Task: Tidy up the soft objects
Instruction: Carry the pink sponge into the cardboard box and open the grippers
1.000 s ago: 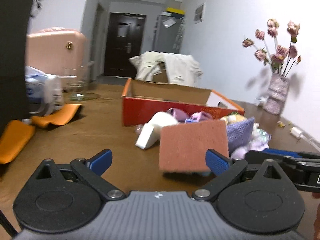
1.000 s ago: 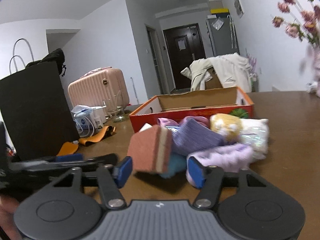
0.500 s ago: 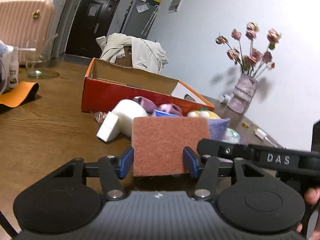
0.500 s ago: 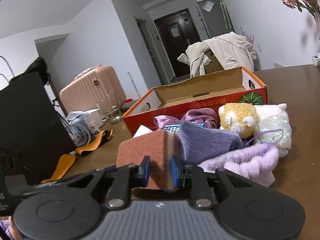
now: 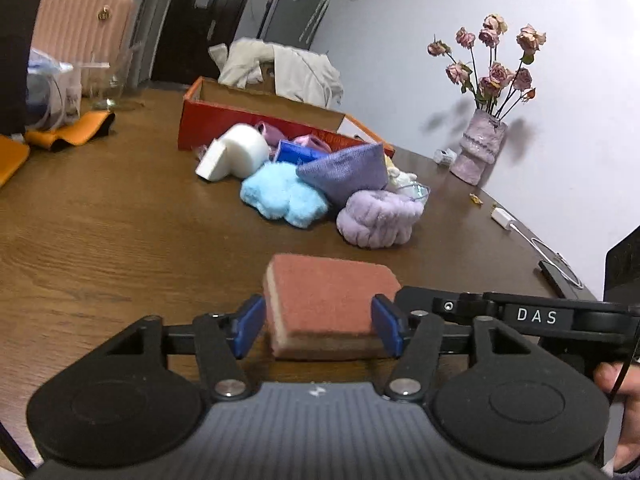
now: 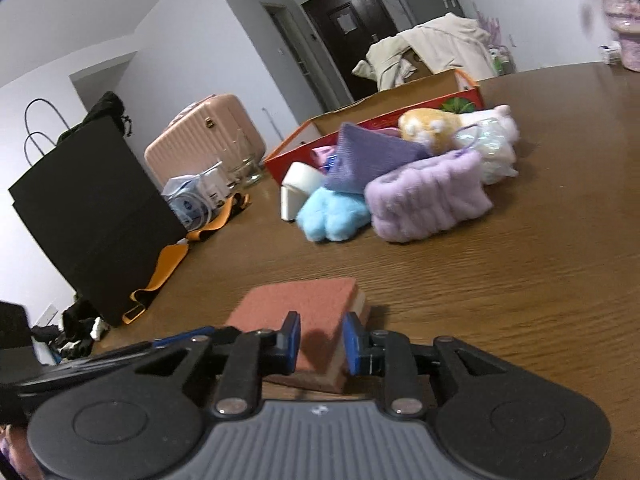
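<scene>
A reddish-brown sponge [image 5: 328,300] with a tan underside lies flat on the wooden table [image 5: 120,232], near its front. My left gripper [image 5: 318,330] has a blue pad on each side of it, the right pad touching. My right gripper [image 6: 318,342] is shut on the sponge's [image 6: 304,312] corner from the other side. Further back lies a pile of soft things: a blue fluffy piece [image 5: 282,194], a purple knit cloth [image 5: 344,170], a lilac fluffy band [image 5: 378,220], a white foam piece [image 5: 236,152] and a yellow plush toy [image 6: 428,126].
An open red cardboard box [image 5: 248,116] stands behind the pile. A vase of dried roses [image 5: 480,152] stands at the right by the wall. A black paper bag [image 6: 88,216], orange straps [image 5: 68,132] and a glass jar [image 6: 244,166] are at the left. A white cable [image 5: 536,240] lies at the right edge.
The sponge went from held upright in the air by the pile to lying flat on the table, nearer the front. Both grippers closed in on it and came down with it.
</scene>
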`<state>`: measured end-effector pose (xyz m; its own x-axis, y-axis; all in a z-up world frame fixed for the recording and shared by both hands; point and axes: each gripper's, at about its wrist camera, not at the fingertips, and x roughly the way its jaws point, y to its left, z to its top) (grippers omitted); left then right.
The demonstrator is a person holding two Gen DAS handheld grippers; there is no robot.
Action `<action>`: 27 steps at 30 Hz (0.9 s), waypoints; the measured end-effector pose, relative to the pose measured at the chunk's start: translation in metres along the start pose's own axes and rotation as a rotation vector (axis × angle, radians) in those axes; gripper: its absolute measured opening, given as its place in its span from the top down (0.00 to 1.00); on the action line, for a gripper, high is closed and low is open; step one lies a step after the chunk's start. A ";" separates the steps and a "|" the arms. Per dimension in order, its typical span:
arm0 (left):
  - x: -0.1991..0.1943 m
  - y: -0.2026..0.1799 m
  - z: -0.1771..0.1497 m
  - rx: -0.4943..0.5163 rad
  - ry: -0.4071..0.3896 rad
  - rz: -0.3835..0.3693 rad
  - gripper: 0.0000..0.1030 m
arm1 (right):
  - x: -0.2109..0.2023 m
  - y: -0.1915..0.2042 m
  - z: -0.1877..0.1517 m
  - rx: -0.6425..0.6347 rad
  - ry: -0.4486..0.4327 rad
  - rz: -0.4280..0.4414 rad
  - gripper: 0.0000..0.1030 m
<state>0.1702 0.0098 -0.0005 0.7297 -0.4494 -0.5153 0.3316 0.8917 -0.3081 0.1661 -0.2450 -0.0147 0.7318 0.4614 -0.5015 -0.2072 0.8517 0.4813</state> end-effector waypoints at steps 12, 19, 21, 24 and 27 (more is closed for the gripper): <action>0.017 0.019 0.006 -0.078 0.035 -0.047 0.67 | 0.020 -0.012 0.000 0.064 0.006 0.042 0.64; 0.022 0.012 0.032 -0.033 0.004 -0.069 0.69 | 0.018 -0.007 0.020 0.056 -0.012 0.038 0.67; 0.021 0.011 0.050 -0.021 -0.039 -0.086 0.69 | 0.013 -0.003 0.038 0.046 -0.044 0.048 0.67; 0.032 0.013 0.096 -0.007 -0.112 -0.108 0.69 | 0.015 0.007 0.084 -0.011 -0.107 0.065 0.67; 0.060 0.023 0.160 0.006 -0.160 -0.106 0.69 | 0.036 0.013 0.148 -0.073 -0.145 0.079 0.67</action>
<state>0.3169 0.0121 0.0898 0.7763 -0.5267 -0.3464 0.4146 0.8405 -0.3489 0.2862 -0.2537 0.0797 0.7962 0.4916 -0.3528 -0.3107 0.8325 0.4588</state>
